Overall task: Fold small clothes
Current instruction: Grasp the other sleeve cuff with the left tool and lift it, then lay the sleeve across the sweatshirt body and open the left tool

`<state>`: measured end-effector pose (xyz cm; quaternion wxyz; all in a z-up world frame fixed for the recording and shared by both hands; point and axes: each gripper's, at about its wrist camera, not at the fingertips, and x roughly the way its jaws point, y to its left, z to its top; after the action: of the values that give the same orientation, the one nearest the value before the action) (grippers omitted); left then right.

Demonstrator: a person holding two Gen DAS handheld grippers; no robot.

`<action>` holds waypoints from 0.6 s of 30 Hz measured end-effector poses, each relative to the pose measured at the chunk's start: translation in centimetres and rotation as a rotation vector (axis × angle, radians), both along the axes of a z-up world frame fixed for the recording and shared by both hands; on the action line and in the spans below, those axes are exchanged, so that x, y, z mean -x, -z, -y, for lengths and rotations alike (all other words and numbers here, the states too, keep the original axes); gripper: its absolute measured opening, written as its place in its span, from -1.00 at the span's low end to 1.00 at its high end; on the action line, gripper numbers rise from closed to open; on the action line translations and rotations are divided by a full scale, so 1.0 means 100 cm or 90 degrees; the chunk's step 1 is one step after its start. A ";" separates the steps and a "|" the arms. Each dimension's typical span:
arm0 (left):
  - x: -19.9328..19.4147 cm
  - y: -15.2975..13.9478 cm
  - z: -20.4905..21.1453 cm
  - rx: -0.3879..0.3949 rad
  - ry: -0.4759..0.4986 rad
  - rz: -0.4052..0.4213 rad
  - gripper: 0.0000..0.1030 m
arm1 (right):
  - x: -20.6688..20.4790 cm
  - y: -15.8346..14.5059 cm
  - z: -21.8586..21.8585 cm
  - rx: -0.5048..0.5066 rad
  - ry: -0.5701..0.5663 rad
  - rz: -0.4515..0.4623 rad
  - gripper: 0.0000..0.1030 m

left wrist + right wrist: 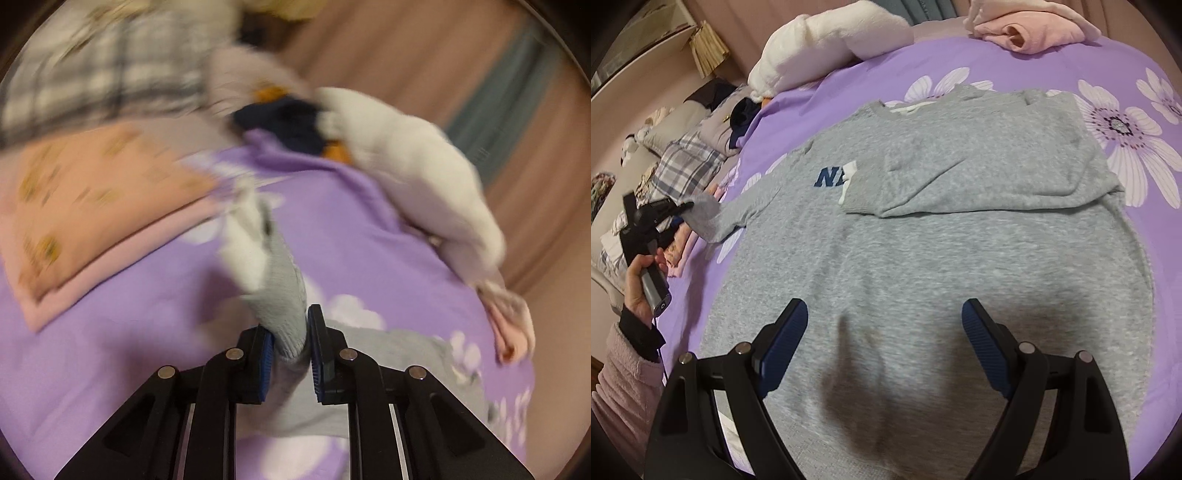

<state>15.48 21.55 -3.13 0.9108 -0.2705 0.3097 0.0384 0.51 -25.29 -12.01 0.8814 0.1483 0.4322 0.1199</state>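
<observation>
A grey sweatshirt (886,258) with blue letters lies face up on the purple flowered bedspread (1152,295). One sleeve (979,166) is folded across its chest. The other sleeve (277,288) is lifted off the bed by its cuff, with my left gripper (290,325) shut on the ribbed end. In the right wrist view that left gripper (665,208) shows at the far left, holding the cuff (701,214) above the bed's edge. My right gripper (884,310) hangs open over the lower body of the sweatshirt, with nothing between its fingers.
A folded pink stack (92,206) lies left of the lifted sleeve. A white plush (417,166) and a rolled pink garment (1027,29) sit along the far edge of the bed. Plaid cloth (690,162) is piled at the left. A hand (642,284) grips the left tool.
</observation>
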 end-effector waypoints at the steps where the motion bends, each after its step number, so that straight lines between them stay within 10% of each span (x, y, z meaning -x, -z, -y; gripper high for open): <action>1: -0.001 -0.009 0.018 -0.022 0.029 0.014 -0.71 | 0.001 0.001 0.002 -0.005 0.005 -0.001 0.67; 18: -0.007 0.025 0.243 -0.140 0.346 -0.052 -0.65 | 0.000 0.013 0.046 -0.101 0.060 -0.015 0.67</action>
<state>16.18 -2.79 -5.63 0.8982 -0.0756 0.4014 -0.1628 0.49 -29.91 -13.30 0.8663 0.2395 0.4242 0.1105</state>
